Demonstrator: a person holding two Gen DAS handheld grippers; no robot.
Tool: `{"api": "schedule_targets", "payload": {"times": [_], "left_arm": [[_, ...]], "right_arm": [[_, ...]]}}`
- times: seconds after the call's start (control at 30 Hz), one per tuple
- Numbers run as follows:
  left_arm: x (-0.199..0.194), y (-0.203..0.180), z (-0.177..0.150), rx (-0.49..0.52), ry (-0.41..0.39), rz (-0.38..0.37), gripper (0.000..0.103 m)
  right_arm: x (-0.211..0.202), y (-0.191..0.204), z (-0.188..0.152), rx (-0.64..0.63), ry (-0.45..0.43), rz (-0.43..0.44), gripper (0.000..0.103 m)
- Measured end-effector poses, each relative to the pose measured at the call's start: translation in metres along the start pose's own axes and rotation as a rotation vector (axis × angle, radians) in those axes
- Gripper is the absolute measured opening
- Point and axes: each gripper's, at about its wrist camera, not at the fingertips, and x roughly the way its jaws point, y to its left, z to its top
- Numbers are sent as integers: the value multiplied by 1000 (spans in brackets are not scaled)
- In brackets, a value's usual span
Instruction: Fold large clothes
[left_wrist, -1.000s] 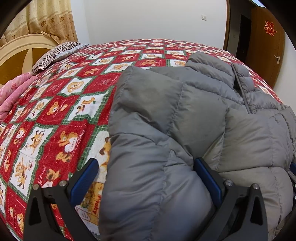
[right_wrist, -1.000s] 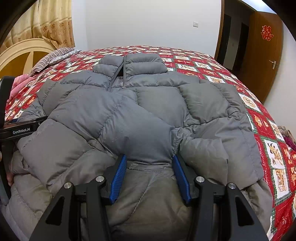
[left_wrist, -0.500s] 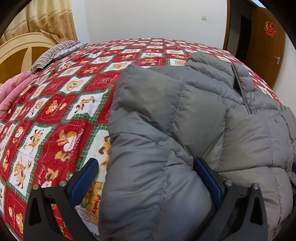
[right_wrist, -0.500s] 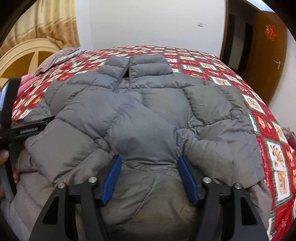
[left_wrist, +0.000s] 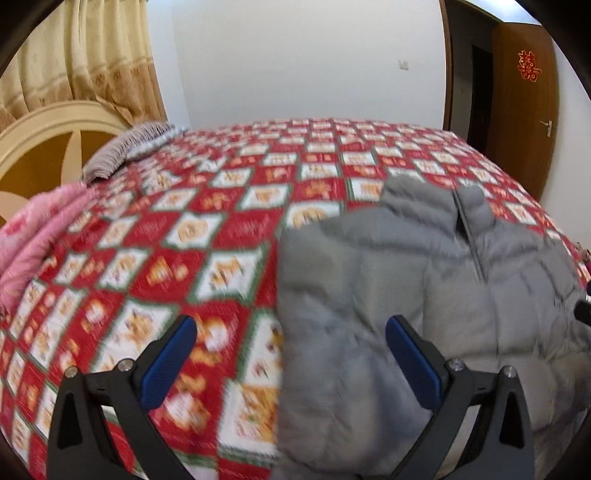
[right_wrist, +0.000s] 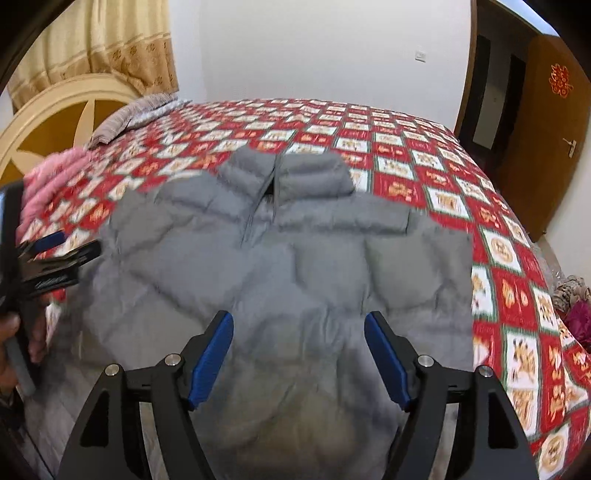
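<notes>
While both grippers are lifting back from grey jacket (right_wrist: 280, 280), left gripper (left_wrist: 291, 363) and right gripper (right_wrist: 299, 360) gaping empty; sleeves folded, next fold pending.

Red patchwork bedspread (left_wrist: 221, 229); pink blanket (left_wrist: 33, 240), striped pillow (left_wrist: 125, 147) by headboard (left_wrist: 44, 147); wooden door (right_wrist: 543, 122).

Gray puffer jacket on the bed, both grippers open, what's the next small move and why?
Probably lower both the left gripper and the right gripper to the near hem of the gray puffer jacket and pinch it: sleeves look folded in, both grippers open above it.
</notes>
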Motion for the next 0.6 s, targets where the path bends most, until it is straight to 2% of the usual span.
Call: {"api": "schedule_targets", "payload": {"times": [0.07, 0.17, 0.27, 0.4, 0.6], "left_arm": [[10, -1, 19, 22, 15, 6, 103], [27, -8, 42, 56, -7, 69, 103], [51, -23, 63, 62, 16, 75, 103], [73, -37, 76, 54, 53, 61, 103], [91, -56, 81, 93, 62, 62, 103]], "right_arm": [[13, -4, 23, 8, 2, -15, 76], [37, -13, 57, 57, 20, -23, 76], [62, -22, 88, 120, 46, -31, 76], [95, -32, 127, 178, 75, -23, 76], [153, -46, 175, 320, 130, 3, 78]]}}
